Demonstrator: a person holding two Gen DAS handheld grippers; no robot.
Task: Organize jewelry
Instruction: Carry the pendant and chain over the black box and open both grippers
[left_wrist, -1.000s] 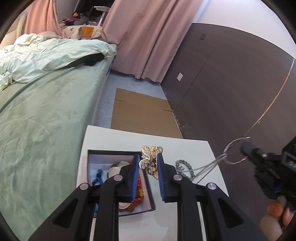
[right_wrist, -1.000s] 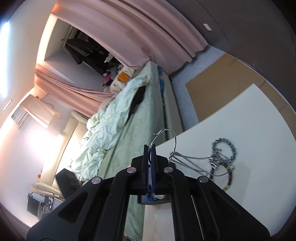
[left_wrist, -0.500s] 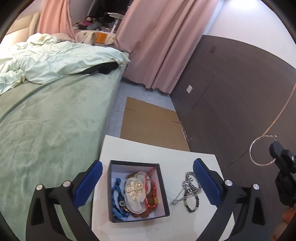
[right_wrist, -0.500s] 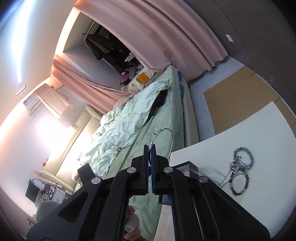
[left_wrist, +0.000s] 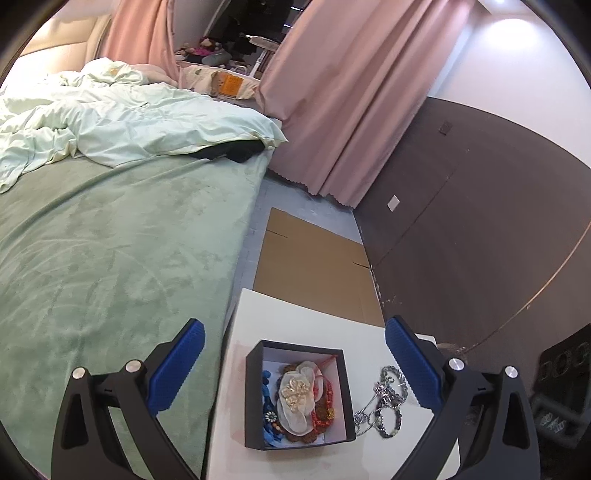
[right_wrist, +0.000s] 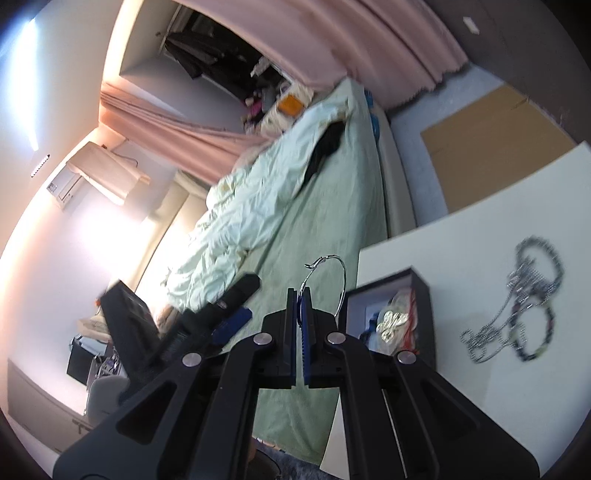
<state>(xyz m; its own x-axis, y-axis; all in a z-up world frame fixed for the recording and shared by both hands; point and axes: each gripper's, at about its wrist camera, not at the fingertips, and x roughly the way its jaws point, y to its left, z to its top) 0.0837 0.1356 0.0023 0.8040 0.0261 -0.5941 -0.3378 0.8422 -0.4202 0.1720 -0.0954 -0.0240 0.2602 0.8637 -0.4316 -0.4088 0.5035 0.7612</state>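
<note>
Left gripper (left_wrist: 293, 363) released | right gripper (right_wrist: 300, 295) clenched on hoop earring (right_wrist: 328, 284) | thin hoop risked slipping short of box (right_wrist: 424, 291)

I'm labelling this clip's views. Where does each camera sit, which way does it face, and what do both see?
Left wrist: on the left gripper, looking down at the box on the table; its open fingers show.
Right wrist: on the right gripper, rolled sideways, facing the bed; its fingers are shut on a hoop.
Shared: box, chains, bed, curtain.
</note>
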